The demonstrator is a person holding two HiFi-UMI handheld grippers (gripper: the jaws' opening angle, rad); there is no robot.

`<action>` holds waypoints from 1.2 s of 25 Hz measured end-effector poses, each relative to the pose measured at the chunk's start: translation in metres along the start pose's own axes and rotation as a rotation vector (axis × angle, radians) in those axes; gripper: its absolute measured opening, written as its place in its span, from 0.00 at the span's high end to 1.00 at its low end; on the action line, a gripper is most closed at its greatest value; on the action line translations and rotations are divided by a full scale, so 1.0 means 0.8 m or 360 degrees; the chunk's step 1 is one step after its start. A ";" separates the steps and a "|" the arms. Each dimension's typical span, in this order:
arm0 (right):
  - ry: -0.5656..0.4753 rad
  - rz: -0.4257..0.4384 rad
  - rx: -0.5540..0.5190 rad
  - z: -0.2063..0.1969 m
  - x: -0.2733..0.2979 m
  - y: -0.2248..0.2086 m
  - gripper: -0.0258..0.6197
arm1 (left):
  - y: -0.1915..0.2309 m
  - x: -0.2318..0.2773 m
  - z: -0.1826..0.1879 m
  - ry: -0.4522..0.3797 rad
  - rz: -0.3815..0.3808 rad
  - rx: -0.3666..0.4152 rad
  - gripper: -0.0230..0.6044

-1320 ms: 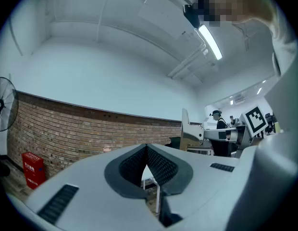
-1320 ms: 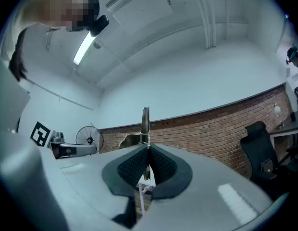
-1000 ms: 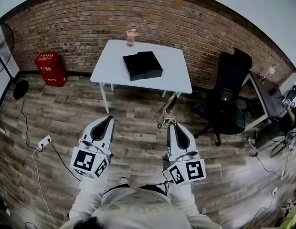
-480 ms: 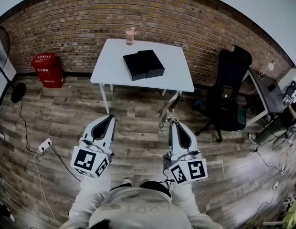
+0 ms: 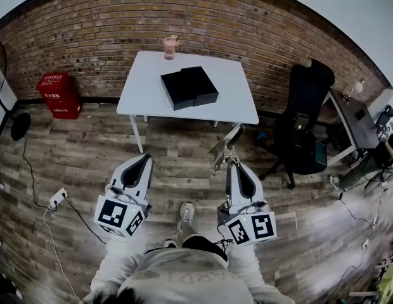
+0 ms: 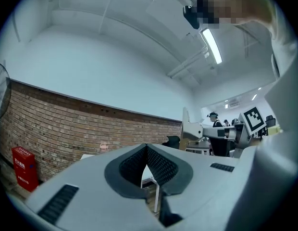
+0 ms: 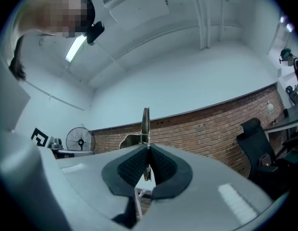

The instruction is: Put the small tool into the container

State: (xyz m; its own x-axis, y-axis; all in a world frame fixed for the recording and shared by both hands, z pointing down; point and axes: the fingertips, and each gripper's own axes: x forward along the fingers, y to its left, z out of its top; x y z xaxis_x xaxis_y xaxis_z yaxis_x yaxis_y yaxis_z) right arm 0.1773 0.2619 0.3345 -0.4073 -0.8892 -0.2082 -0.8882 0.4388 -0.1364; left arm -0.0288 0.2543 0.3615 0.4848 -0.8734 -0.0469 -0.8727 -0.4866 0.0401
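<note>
My right gripper (image 5: pixel 232 162) is pinched nearly closed on the tool (image 5: pixel 225 145), a thin metal blade held by one end. My left gripper (image 5: pixel 144 159) is closed and empty. The container (image 5: pixel 189 86) sits on the bench (image 5: pixel 142 84) at twelve o'clock, well apart from me. With so little gripped, the tool could pivot, slip to the floor, or catch the container's rim.

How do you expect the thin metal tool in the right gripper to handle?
The tool looks like thin flat metal, so it is probably stiff and light. The right gripper pinches only one end, so the tool may pivot or slip.
</note>
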 end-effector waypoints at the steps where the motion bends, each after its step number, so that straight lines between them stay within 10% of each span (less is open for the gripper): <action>1: -0.0005 -0.0001 0.0004 -0.002 0.009 -0.005 0.93 | 0.006 0.008 -0.002 0.0003 0.0004 0.0001 0.96; 30: -0.0047 0.0213 -0.0014 -0.011 0.312 -0.190 0.93 | 0.124 0.316 0.022 -0.0112 0.0163 0.0049 0.96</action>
State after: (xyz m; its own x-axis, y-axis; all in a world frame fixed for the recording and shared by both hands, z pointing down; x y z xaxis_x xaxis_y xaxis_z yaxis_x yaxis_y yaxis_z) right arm 0.2085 -0.0281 0.3119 -0.5159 -0.8185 -0.2526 -0.8282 0.5520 -0.0968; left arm 0.0063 -0.0143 0.3363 0.3889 -0.9142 -0.1141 -0.9192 -0.3933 0.0177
